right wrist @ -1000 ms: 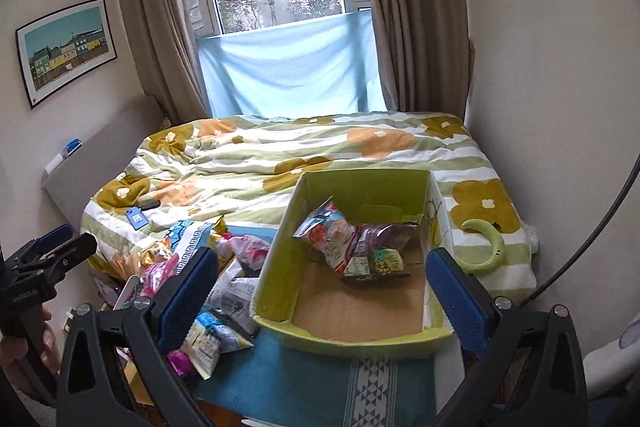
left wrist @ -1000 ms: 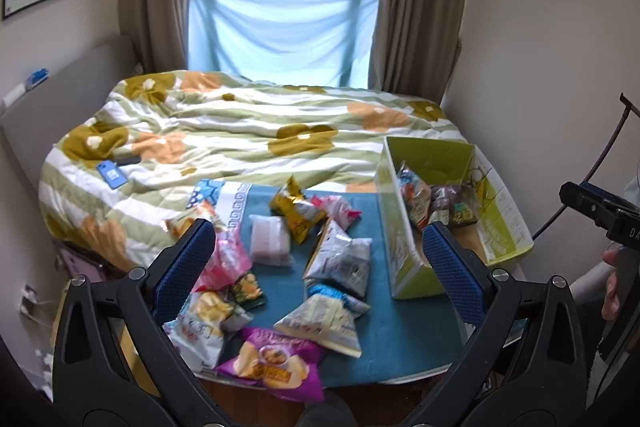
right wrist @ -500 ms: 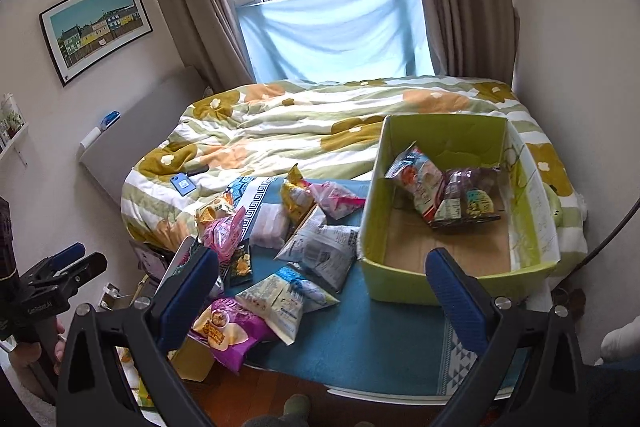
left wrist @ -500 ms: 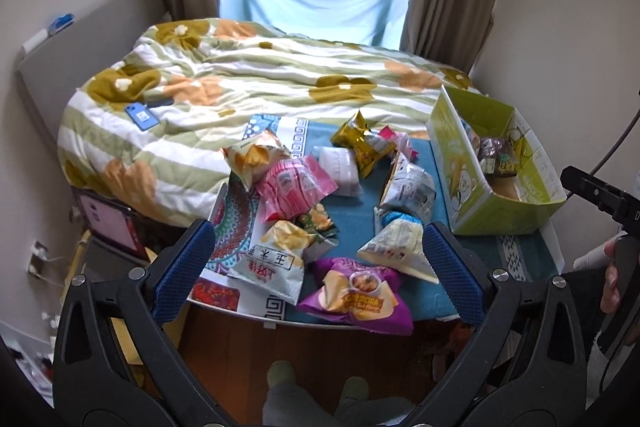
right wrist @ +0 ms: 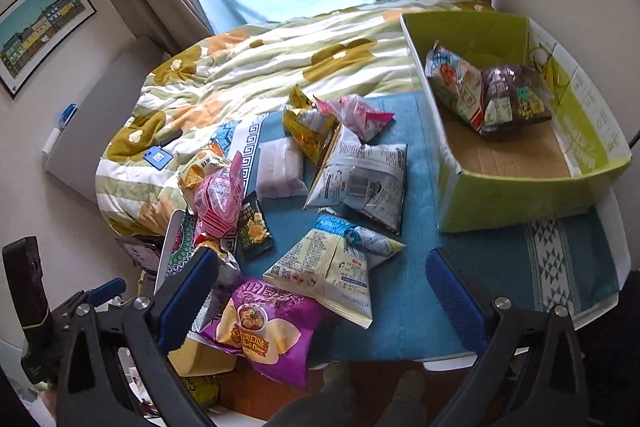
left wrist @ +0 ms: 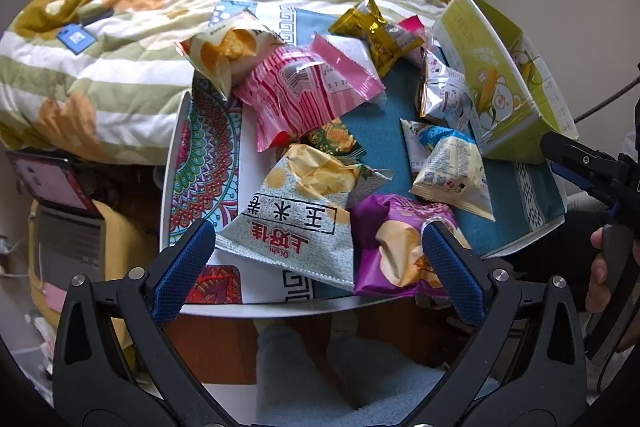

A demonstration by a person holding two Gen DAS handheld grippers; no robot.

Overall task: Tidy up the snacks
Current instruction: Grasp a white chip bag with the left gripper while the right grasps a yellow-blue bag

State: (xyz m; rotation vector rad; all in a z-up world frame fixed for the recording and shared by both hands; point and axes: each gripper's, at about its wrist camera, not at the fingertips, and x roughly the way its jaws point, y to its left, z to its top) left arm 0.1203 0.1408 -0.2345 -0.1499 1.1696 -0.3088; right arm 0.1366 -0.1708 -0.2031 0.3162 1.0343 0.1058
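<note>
Left gripper (left wrist: 316, 251): jaws spread wide, holding nothing, above grey-white chip bag (left wrist: 294, 227) and purple chip bag (left wrist: 396, 247). Right gripper (right wrist: 320, 287): jaws spread, empty. Green box (right wrist: 520, 187) at two o'clock on tabletop (right wrist: 420, 227).

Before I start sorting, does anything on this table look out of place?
Yes. The purple chip bag hangs over the table's near edge and could slide off. Most snacks lie scattered outside the green box.
</note>
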